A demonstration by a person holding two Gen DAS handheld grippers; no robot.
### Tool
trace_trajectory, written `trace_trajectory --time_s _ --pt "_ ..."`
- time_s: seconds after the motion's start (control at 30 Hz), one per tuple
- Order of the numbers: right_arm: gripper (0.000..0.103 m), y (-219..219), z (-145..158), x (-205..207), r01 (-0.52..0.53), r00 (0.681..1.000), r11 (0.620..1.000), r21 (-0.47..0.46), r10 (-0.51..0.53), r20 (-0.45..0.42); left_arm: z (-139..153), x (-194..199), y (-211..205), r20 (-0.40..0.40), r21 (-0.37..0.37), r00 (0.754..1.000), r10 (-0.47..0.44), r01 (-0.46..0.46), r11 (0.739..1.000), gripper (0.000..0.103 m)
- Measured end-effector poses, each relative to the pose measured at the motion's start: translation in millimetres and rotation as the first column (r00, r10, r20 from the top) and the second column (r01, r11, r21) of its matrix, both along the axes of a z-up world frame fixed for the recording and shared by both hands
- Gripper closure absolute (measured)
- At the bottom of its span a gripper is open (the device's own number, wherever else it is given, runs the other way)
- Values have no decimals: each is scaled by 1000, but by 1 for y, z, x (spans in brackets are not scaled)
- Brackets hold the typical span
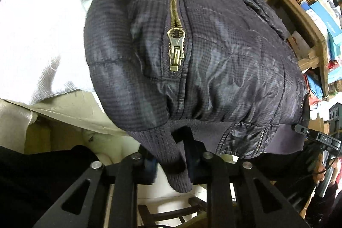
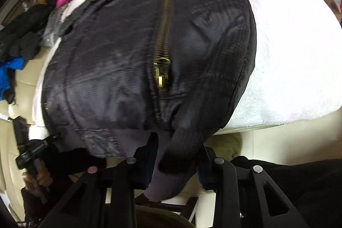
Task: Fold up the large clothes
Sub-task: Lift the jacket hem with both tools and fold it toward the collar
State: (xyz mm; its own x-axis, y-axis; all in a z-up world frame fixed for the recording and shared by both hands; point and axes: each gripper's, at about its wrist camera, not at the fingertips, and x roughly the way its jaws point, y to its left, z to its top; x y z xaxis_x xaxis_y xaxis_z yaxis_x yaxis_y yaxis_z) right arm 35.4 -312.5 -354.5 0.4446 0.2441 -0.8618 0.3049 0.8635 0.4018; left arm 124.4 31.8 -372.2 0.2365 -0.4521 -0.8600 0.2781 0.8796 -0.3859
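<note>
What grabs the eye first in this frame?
A dark puffy jacket fills both views, spread over a white cloth. Its brass zipper pull gleams mid-front. Each tool, left and right, has the ribbed hem between its fingers at the near edge.

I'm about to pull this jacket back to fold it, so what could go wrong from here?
1. Both the left gripper and the right gripper seem to pinch only the ribbed hem of the jacket; the slick, puffy shell could slip free.
2. The brass zipper pull hangs loose and may snag the white cover.
</note>
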Motion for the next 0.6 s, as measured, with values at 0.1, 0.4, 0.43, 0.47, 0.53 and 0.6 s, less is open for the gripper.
trace_trajectory --time_s 0.1,0.4,0.43,0.47,0.53,0.6 --pt "59 -4 -13 4 26 998 999 41 -24 -49 -9 2 -5 -58 -31 998 -25 23 999 45" --pt "74 -12 -30 8 23 999 996 82 -19 -48 -12 0 -16 -18 -3 999 -47 47 999 84" --pt "78 -5 -25 11 14 999 999 50 -12 -51 -9 0 -15 -11 -5 999 -47 47 999 86" --pt "82 -2 -20 9 10 999 999 33 -9 -51 -6 0 -14 -2 -7 999 -51 51 999 90" --pt "84 0 -5 -1 1 1000 1000 17 -1 -29 6 -5 -12 28 -14 997 -70 70 997 92" --pt "85 3 15 -7 -16 1000 1000 -7 16 6 15 -9 -12 55 -21 994 -92 93 995 94"
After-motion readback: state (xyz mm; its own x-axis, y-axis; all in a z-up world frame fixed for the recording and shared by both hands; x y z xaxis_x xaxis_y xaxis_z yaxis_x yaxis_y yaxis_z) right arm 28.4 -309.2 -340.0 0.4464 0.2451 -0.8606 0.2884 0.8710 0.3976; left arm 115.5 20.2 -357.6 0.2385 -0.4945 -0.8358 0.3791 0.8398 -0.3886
